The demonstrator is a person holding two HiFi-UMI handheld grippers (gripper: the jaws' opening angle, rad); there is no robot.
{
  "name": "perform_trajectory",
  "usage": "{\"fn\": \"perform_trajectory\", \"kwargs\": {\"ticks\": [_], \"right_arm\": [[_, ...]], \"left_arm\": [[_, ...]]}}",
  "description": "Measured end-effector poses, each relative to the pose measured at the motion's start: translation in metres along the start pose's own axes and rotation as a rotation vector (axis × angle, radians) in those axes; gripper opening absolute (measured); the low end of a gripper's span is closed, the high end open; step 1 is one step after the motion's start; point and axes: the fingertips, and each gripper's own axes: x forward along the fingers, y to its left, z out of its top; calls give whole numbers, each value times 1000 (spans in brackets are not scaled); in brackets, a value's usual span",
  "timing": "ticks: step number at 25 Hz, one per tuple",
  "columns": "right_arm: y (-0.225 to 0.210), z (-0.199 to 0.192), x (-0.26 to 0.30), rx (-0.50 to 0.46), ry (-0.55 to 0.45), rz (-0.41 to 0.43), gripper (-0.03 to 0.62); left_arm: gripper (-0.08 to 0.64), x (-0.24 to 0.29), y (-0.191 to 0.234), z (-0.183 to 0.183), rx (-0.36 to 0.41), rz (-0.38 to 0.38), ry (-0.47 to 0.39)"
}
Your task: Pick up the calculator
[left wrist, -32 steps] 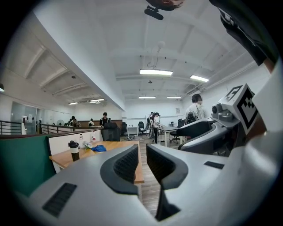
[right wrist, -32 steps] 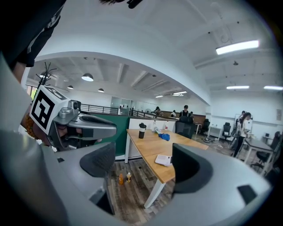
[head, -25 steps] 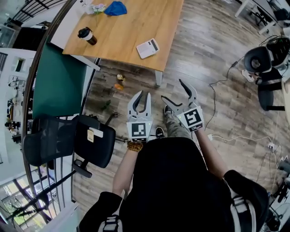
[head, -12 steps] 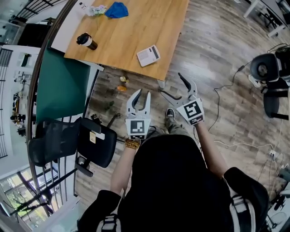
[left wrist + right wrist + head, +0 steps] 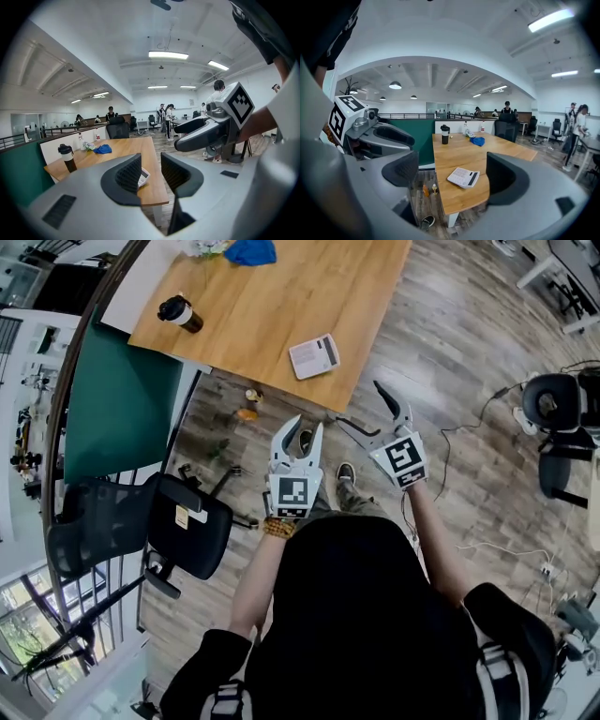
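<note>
Calculator (image 5: 314,356): one, white with a dark display strip, lying flat on the wooden table (image 5: 272,296) close to the near edge and not far from the corner. Neither gripper touches it.

There is one table, with one green partition (image 5: 122,399) along its left side. Two black office chairs show in the head view, one at lower left (image 5: 141,526) and one at far right (image 5: 553,409).

There are two grippers, both held above the floor short of the table. The left gripper (image 5: 307,427) has its jaws opening, with a modest gap. Nothing is between them, and the calculator shows through the gap, well beyond. The right gripper (image 5: 358,402) is spread wide and opening too, also empty.

On the tabletop stand one dark lidded cup (image 5: 178,311) at the far left and one blue cloth (image 5: 251,251) at the far end. Two small bottles (image 5: 247,413) stand on the floor by the table.

Compared with a second ago, the left jaws are clearly wider, the right slightly so, and both grippers are nearer the table edge. The calculator, cup and cloth lie where they were.
</note>
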Motion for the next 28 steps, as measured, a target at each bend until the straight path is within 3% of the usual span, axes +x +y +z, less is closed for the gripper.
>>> {"fn": "perform_trajectory", "kwargs": {"ticks": [7,13,19,28], "right_arm": [[-33,-11,41,14,70,-21,456],[-45,-29,86,-10,172,44,456],[-56,-45,137,2,244,74,455],[-68,-58,181,-3,339,123,455]], "left_arm": [[137,34,31,-29,-54,-34,38],[150,69,68,-53,-28,-93,88],[156,97,118,-91,-59,-123,144],[166,133,160,-114,0,-230,183]]}}
